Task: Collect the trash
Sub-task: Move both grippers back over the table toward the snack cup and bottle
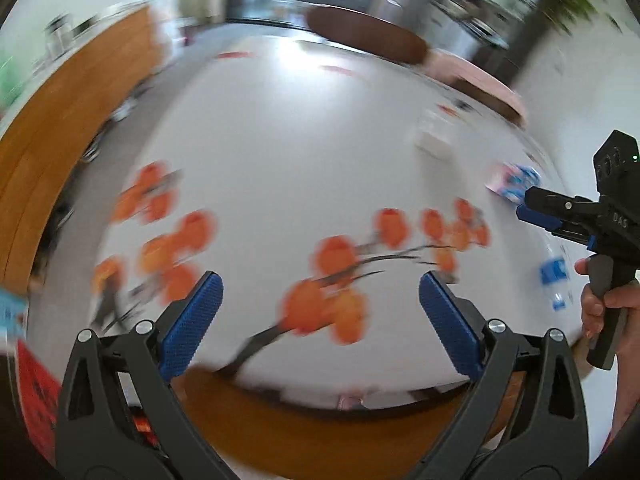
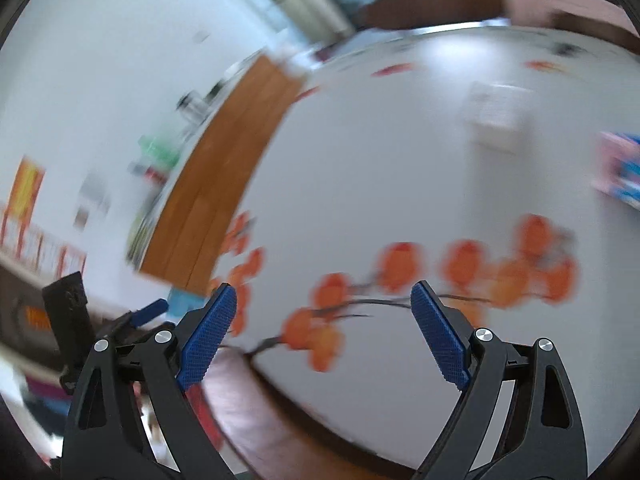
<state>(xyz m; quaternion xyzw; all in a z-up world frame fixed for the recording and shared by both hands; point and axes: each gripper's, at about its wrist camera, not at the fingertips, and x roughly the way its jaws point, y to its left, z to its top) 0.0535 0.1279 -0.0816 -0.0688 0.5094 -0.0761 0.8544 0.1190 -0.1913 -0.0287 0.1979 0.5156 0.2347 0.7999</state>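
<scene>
Motion blurs both views. A white tablecloth point(image 1: 300, 140) printed with orange fruit on dark branches covers the table below me. On its right side lie a pink and blue packet point(image 1: 514, 184), a clear bottle with a blue label point(image 1: 556, 280) and a white boxy thing point(image 1: 434, 136). My left gripper point(image 1: 320, 280) hangs above the cloth's near part, open, nothing between its blue pads. My right gripper point(image 2: 323, 290) is open and empty too. In the left wrist view the right gripper point(image 1: 538, 210) sits near the packet, held by a hand point(image 1: 600, 304).
A long wooden cabinet point(image 1: 72, 128) runs along the left wall with small items on top. A dark round table point(image 1: 360, 36) and a pink seat point(image 1: 480, 80) stand beyond the far edge. The table's wooden rim point(image 1: 320, 428) is just below my fingers.
</scene>
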